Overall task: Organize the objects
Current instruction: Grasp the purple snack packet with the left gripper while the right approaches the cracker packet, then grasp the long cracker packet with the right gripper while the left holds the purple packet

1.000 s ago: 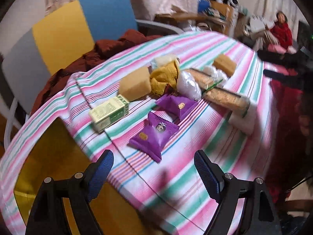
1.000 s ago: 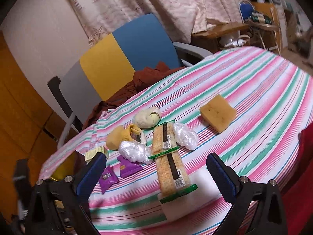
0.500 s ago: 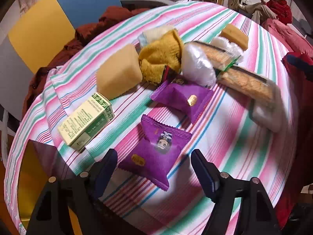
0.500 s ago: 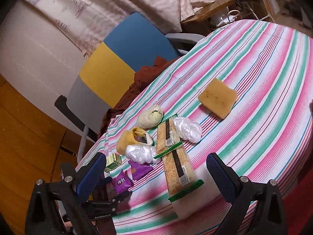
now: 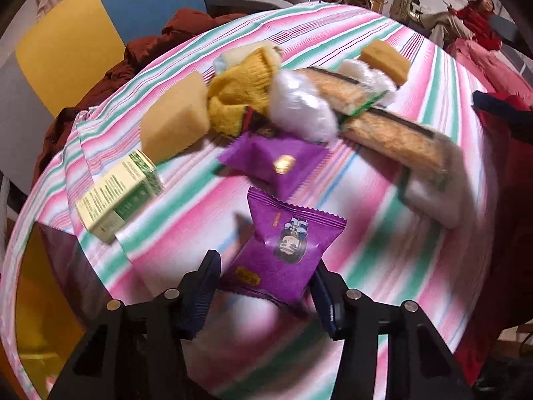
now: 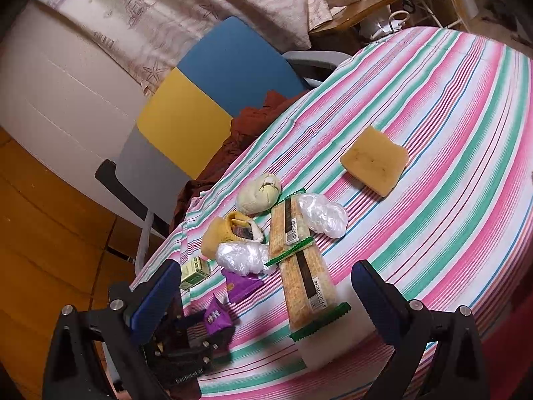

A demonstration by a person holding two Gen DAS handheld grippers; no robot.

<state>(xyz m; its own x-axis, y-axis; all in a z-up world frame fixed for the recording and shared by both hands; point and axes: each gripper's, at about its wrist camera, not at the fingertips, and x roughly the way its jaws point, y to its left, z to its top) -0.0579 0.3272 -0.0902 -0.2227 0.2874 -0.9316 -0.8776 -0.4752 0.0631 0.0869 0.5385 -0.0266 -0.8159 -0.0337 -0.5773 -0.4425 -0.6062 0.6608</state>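
Striped tablecloth [image 5: 383, 233] on a round table. Purple snack packet [image 5: 283, 253], glossy with crimped ends (cartoon print), lies at 6 o'clock between the left gripper [image 5: 266, 286] fingers, jaws narrowed about it, probably pinching it for sorting. Second packet [image 5: 276, 163] toward 12. Right gripper [image 6: 263, 296] wide open, empty.

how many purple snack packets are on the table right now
2. One purple packet sits between the left gripper fingers; the other purple packet lies just beyond it, near the yellow sock. More could be hidden.
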